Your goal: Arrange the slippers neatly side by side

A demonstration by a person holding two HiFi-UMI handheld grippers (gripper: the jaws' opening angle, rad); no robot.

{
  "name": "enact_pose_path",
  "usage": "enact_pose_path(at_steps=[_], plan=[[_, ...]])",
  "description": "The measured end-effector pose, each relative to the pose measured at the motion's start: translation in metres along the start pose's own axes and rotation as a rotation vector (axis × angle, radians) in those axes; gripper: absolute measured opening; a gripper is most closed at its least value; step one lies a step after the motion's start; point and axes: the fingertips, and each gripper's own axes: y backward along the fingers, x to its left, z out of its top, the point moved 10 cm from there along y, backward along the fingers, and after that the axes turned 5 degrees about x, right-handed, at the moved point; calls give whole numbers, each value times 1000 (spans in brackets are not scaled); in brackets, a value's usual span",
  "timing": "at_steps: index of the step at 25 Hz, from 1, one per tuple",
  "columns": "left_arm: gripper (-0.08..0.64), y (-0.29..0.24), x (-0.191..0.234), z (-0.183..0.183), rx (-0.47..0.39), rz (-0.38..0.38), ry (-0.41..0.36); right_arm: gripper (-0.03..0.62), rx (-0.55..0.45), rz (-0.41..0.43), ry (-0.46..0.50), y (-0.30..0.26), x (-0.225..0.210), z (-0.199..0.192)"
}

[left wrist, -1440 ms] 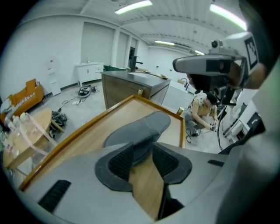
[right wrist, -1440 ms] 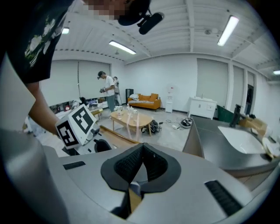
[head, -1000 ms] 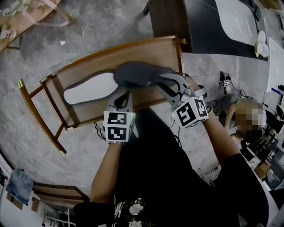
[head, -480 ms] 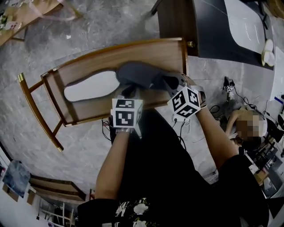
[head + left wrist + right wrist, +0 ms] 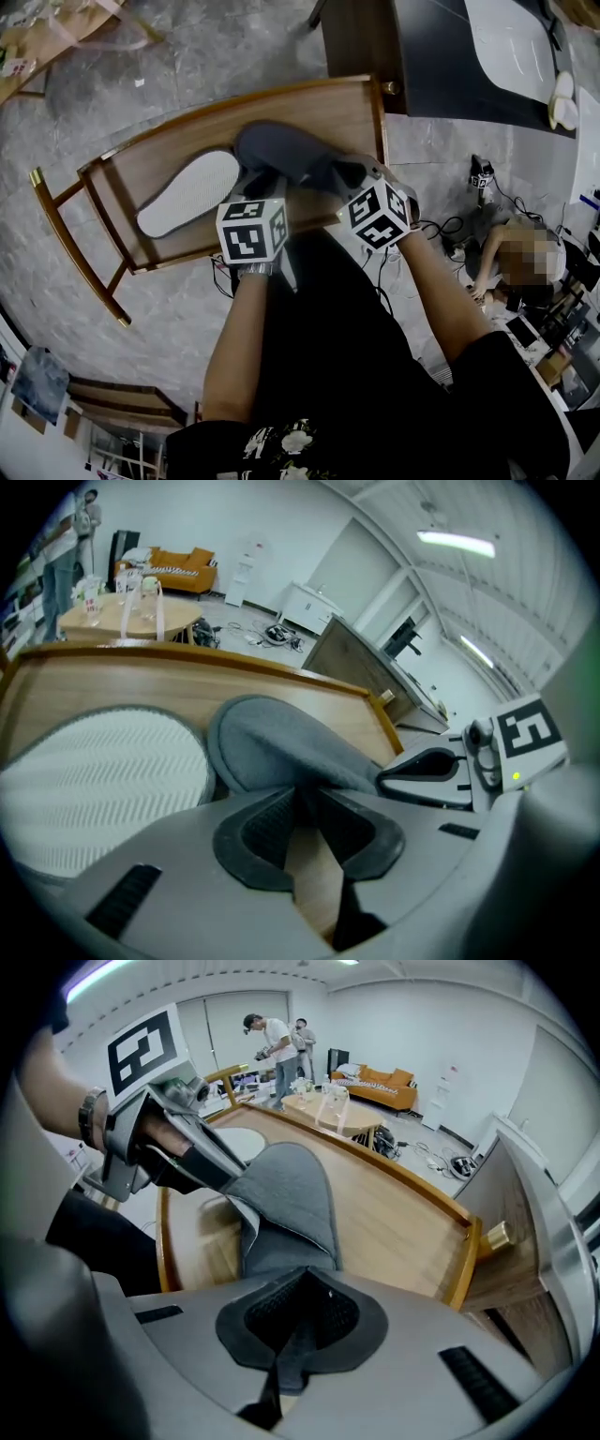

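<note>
A grey slipper (image 5: 286, 150) lies upright on the wooden rack (image 5: 309, 89), toe pointing away from me. Beside it on the left, a second slipper (image 5: 187, 192) lies with its white ribbed sole up. My right gripper (image 5: 342, 178) is shut on the grey slipper's (image 5: 291, 1194) near edge, and grey fabric is pinched between its pads (image 5: 305, 1283). My left gripper (image 5: 267, 183) is at the same slipper's (image 5: 281, 742) near left edge. Its jaws have just been opening and stand parted (image 5: 306, 799), with the slipper's edge at their tips and bare wood showing through the gap.
The rack's raised rim (image 5: 412, 1185) runs along its far side. A dark cabinet (image 5: 366, 37) stands just behind the rack. Cables and a person (image 5: 516, 253) are on the floor to the right. People (image 5: 277, 1044), a round table (image 5: 328, 1110) and an orange sofa (image 5: 380, 1082) are farther off.
The right gripper has come down with the grey slipper's near end and its cube has rolled. The left cube has shifted a little left and turned. The grey slipper sits lower on the rack.
</note>
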Motion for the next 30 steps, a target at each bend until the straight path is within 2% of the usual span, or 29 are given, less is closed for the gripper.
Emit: enact_pose_path(at_steps=[8,15,22,27,30], plan=[[78,-5,-1,18,-42,15,-52,0,15,44,-118,1,4,-1],[78,-3,11,28,-39,-23,-96,0,55,117,-193,-4,23,6],[78,8,31,36,-30,-17,-104,0,14,118,-292,-12,46,22],[78,13,41,36,-14,-25,-99,0,22,119,-324,-17,55,31],[78,15,41,36,-22,-26,-102,0,-26,116,-315,-14,58,35]])
